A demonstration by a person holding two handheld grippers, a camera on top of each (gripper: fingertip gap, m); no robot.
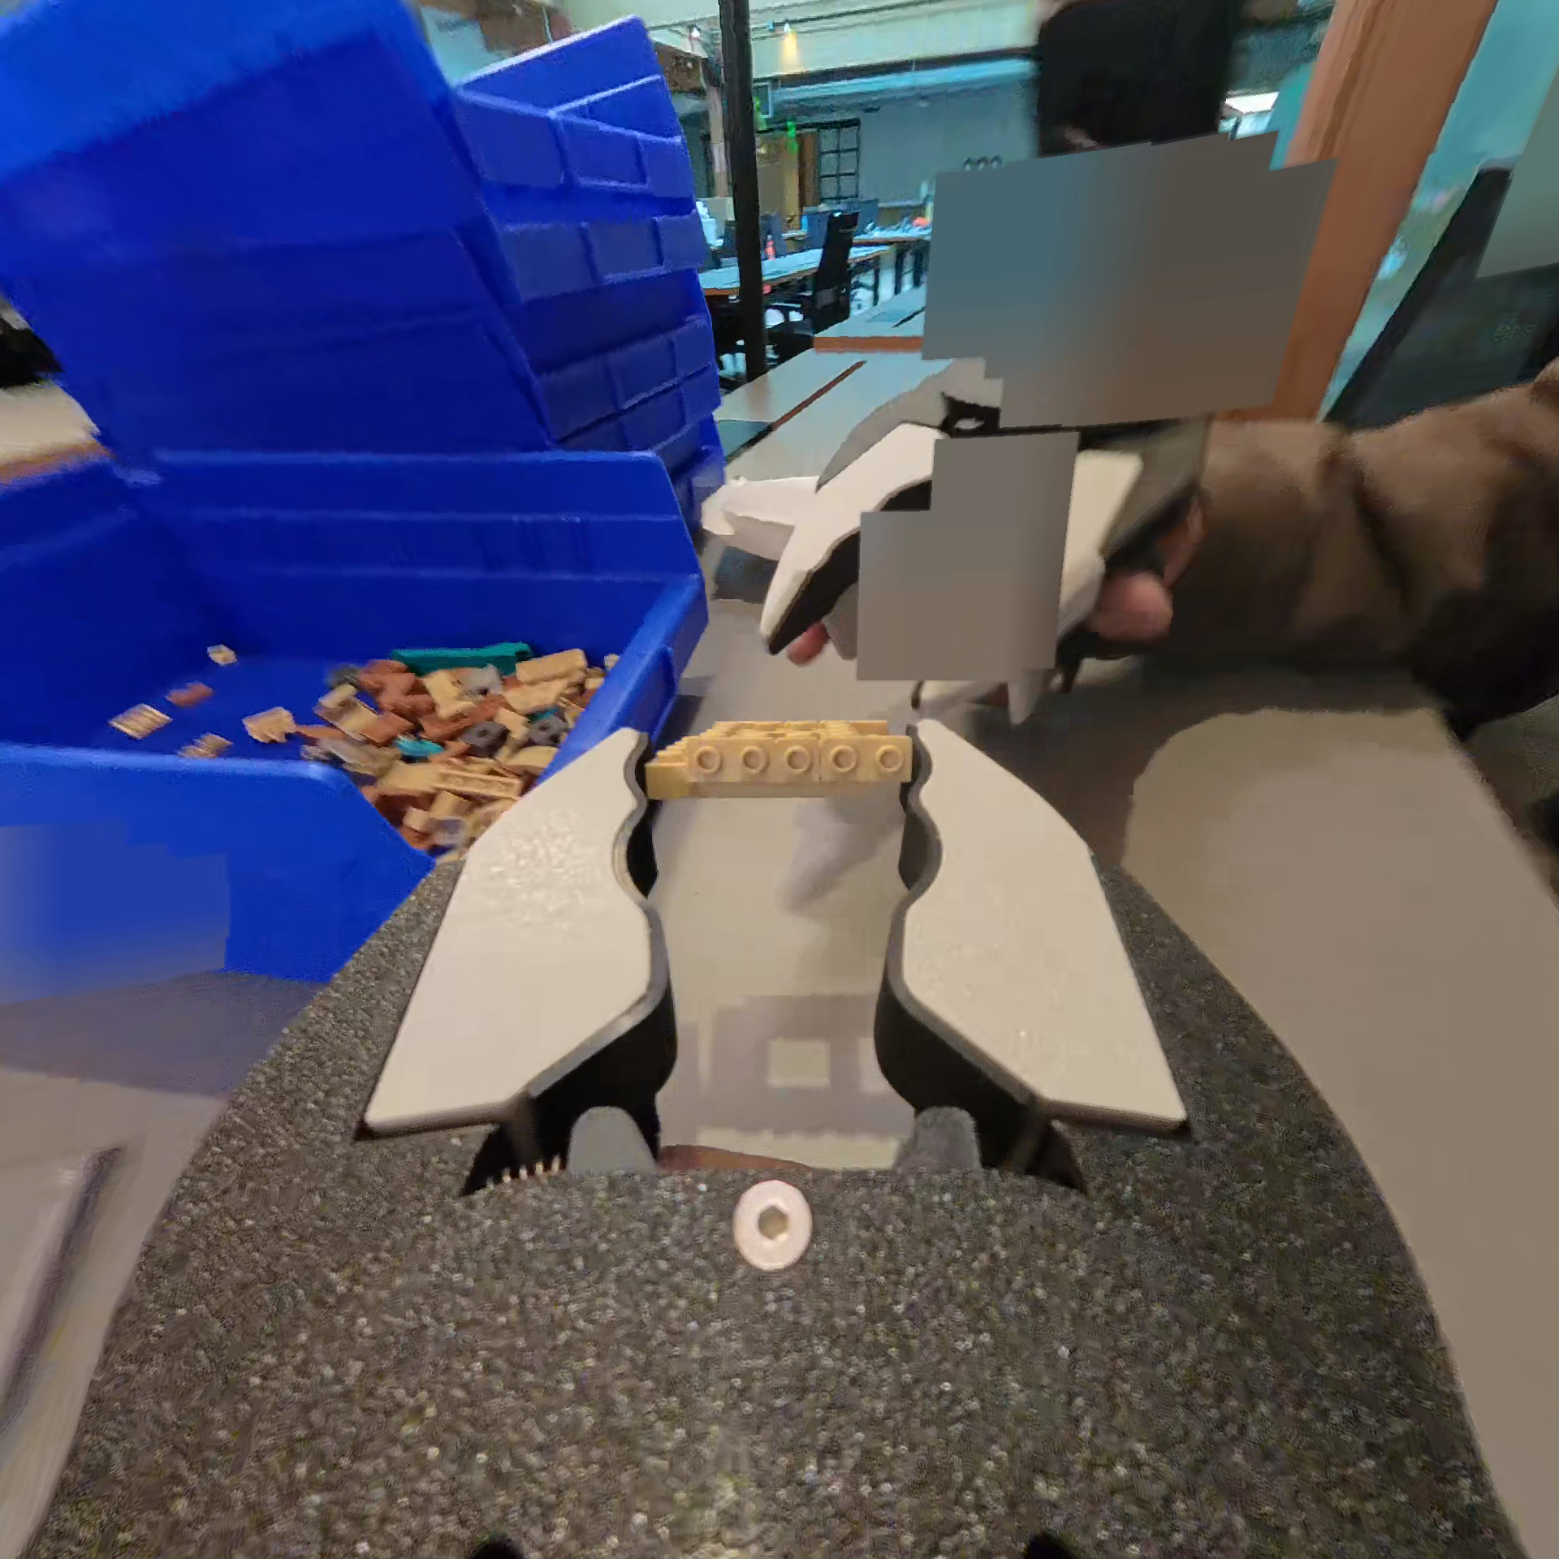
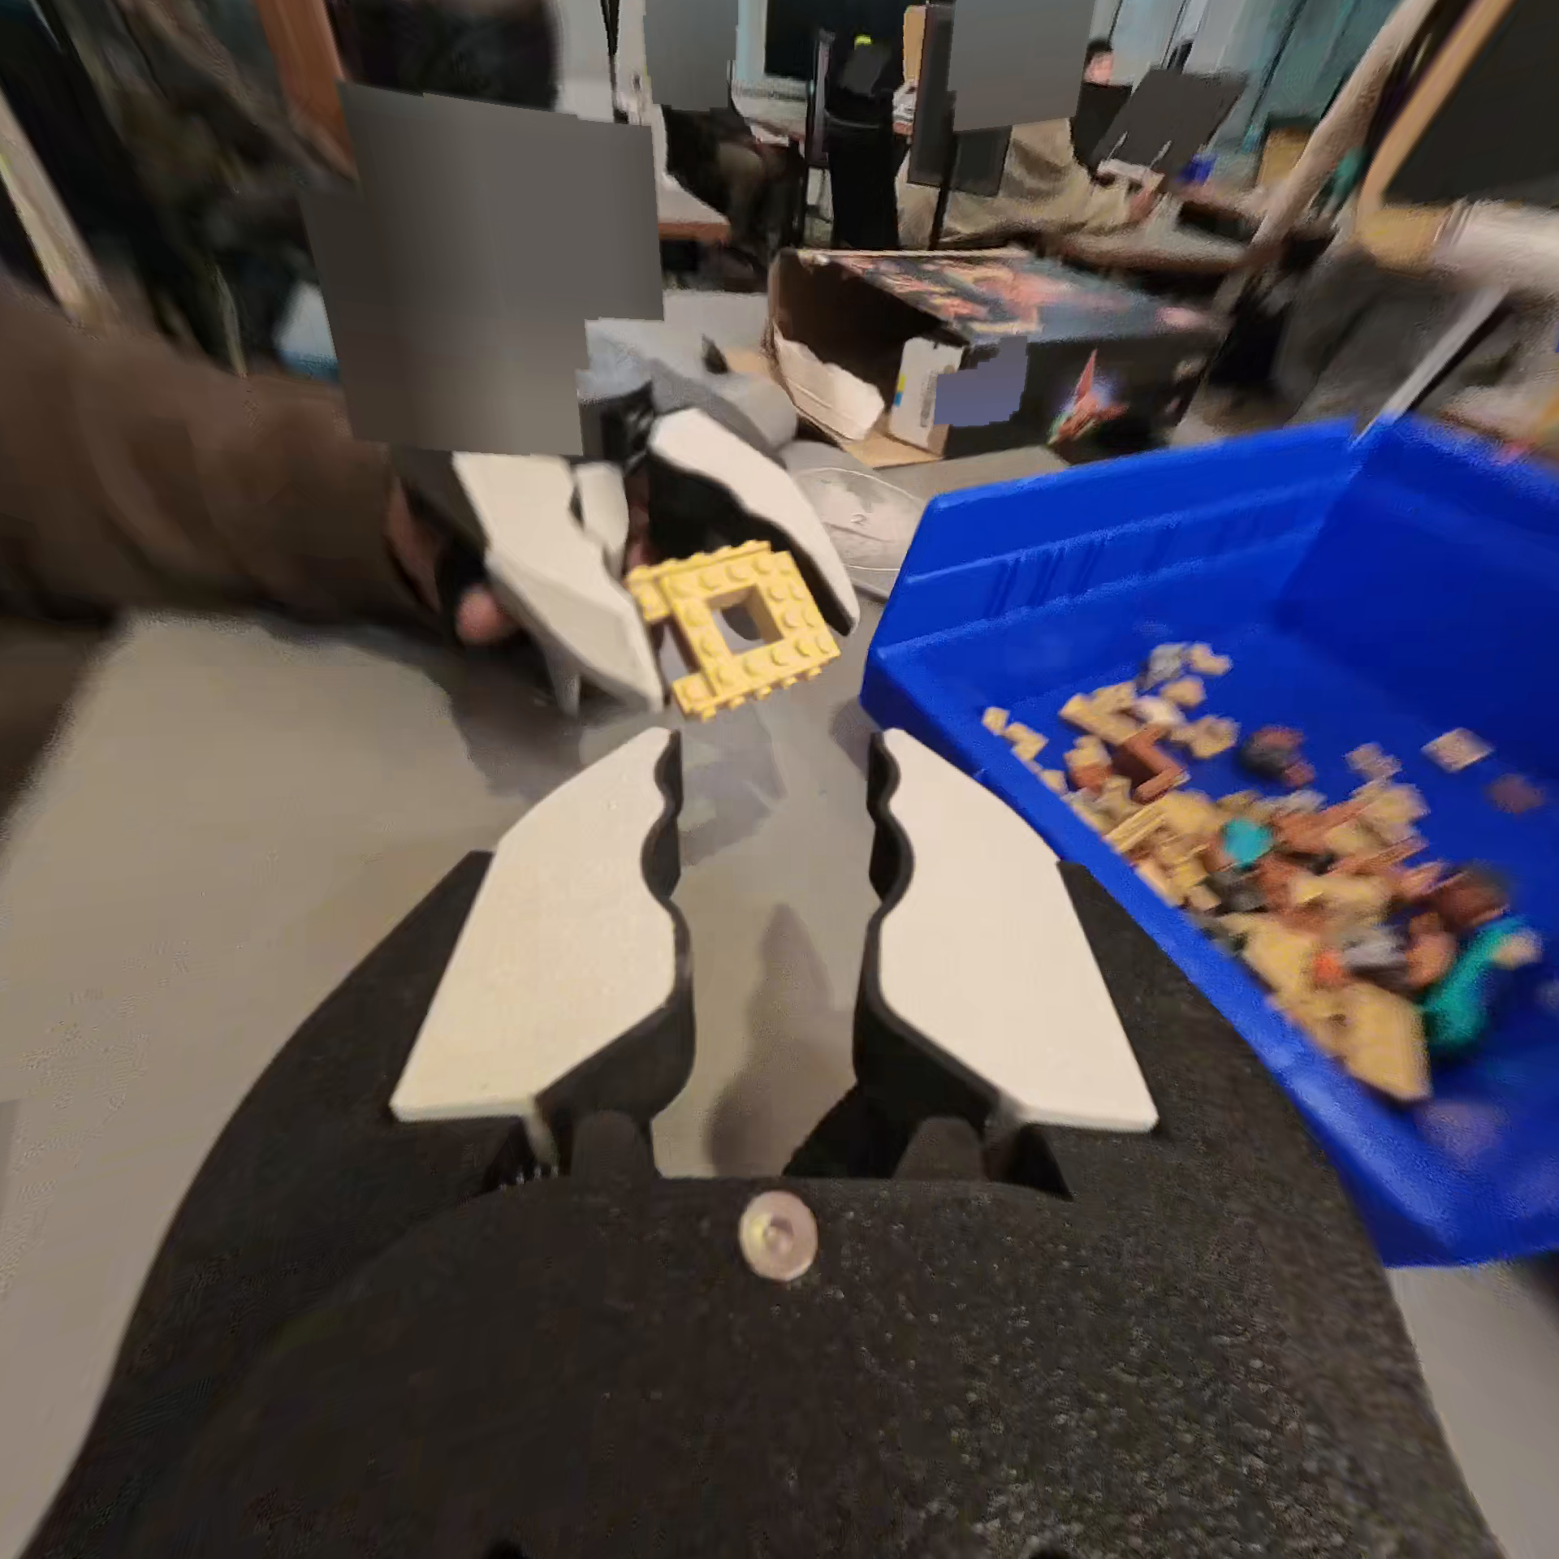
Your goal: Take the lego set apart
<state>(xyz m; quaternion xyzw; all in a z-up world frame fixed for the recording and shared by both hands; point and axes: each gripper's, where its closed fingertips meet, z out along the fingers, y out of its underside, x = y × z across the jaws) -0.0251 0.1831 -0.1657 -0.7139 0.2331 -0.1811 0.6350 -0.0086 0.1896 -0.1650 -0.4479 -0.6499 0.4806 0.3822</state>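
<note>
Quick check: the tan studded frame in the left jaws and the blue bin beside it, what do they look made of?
Tan studded frame: seemingly hard moulded plastic with a smooth, slightly glossy finish; its studs and edges are crisp. Blue bin: apparently rigid moulded plastic, with smooth walls that show a faint sheen and moulded ribs. Neither can be confirmed by look alone.

We are seeing a grey table (image 2: 211,844) carrying a blue bin (image 2: 1054,540) of loose bricks (image 2: 1265,860); a torn cardboard box (image 2: 970,337) is lying toward its far edge.

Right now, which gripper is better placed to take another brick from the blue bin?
Right, probably. The right gripper has open, empty jaws beside the blue bin; the left gripper is shut on a tan brick frame.
</note>
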